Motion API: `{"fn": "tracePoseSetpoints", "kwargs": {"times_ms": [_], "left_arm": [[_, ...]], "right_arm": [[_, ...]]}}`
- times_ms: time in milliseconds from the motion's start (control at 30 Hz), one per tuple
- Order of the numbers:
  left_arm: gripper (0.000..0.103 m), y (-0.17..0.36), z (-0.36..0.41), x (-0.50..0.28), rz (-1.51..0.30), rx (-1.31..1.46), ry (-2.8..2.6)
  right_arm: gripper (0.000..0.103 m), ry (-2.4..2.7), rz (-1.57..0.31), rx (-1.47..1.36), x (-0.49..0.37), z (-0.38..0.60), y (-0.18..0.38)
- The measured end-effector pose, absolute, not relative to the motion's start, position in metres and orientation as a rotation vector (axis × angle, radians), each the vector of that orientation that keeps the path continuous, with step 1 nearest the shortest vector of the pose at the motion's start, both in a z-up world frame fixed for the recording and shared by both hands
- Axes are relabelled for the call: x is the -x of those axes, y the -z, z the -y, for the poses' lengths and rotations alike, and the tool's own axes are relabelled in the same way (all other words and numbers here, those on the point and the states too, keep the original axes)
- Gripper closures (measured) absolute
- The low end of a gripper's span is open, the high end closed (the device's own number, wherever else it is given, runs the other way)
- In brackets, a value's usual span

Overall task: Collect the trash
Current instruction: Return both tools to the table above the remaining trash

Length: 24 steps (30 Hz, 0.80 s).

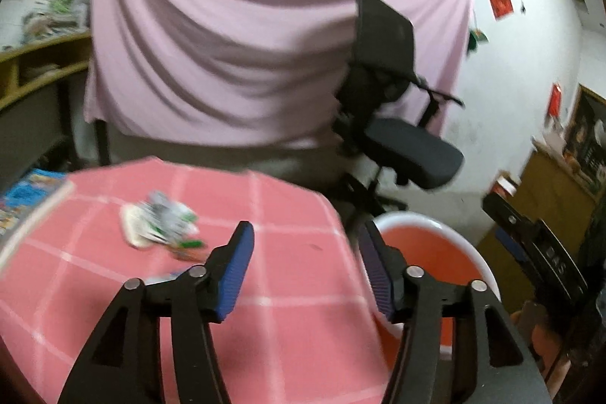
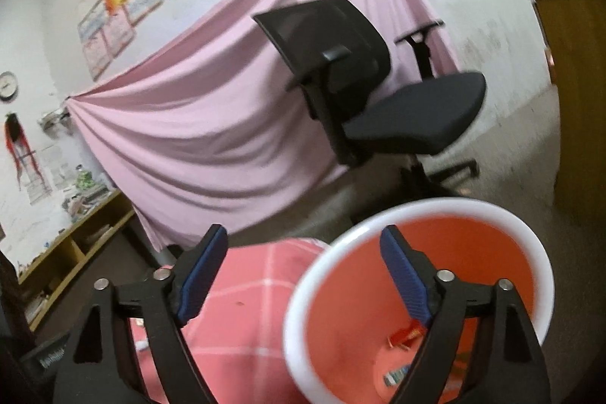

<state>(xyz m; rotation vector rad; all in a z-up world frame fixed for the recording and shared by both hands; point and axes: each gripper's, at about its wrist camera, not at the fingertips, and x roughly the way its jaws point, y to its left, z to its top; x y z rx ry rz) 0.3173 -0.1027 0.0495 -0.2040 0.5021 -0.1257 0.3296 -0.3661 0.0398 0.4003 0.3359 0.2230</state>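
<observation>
1. Your left gripper [image 1: 305,245] is gaping empty, ribbed blue pads [image 1: 236,267] over checked pink cloth [image 1: 288,328].
2. Crumpled wrappers [image 1: 163,224] are lying blurred, print unreadable.
3. Your right gripper [image 2: 303,247] is spreading wide, empty, above the round white-rimmed orange bin [image 2: 503,214] holding scraps [image 2: 407,336].

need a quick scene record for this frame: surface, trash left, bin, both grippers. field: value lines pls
surface: table with pink checked cloth
trash left: crumpled wrappers on the cloth, blurred
bin: orange bin with white rim beside the table edge, some scraps at its bottom
left hand-held gripper: open, nothing between the pads, over the table edge
right hand-held gripper: open, empty, above the bin rim
background: black office chair, pink sheet
</observation>
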Motion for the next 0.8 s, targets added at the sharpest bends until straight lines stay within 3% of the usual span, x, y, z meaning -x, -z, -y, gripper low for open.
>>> {"fn": "tracePoseSetpoints", "kwargs": {"times_ms": [67,167,367,800], "left_arm": [[0.04,-0.058,0.083,-0.307,-0.451,0.214,0.085],[0.026,-0.065,0.054,-0.289,-0.378,0.248,0.043],[0.002,-0.07,0.002,-0.256,-0.231,0.279,-0.042],[0.002,-0.034,-0.056,-0.234,-0.167,0.227,-0.147]], "right_arm": [[0.016,-0.24,-0.294,-0.391,-0.326,0.355,-0.046],[0.0,-0.267,-0.215,-0.374,-0.317,0.337,-0.056],[0.0,-0.322,-0.1,-0.312,-0.301,0.298,-0.069],[0.0,-0.361,-0.054,-0.131,-0.294,0.228,-0.056]]}}
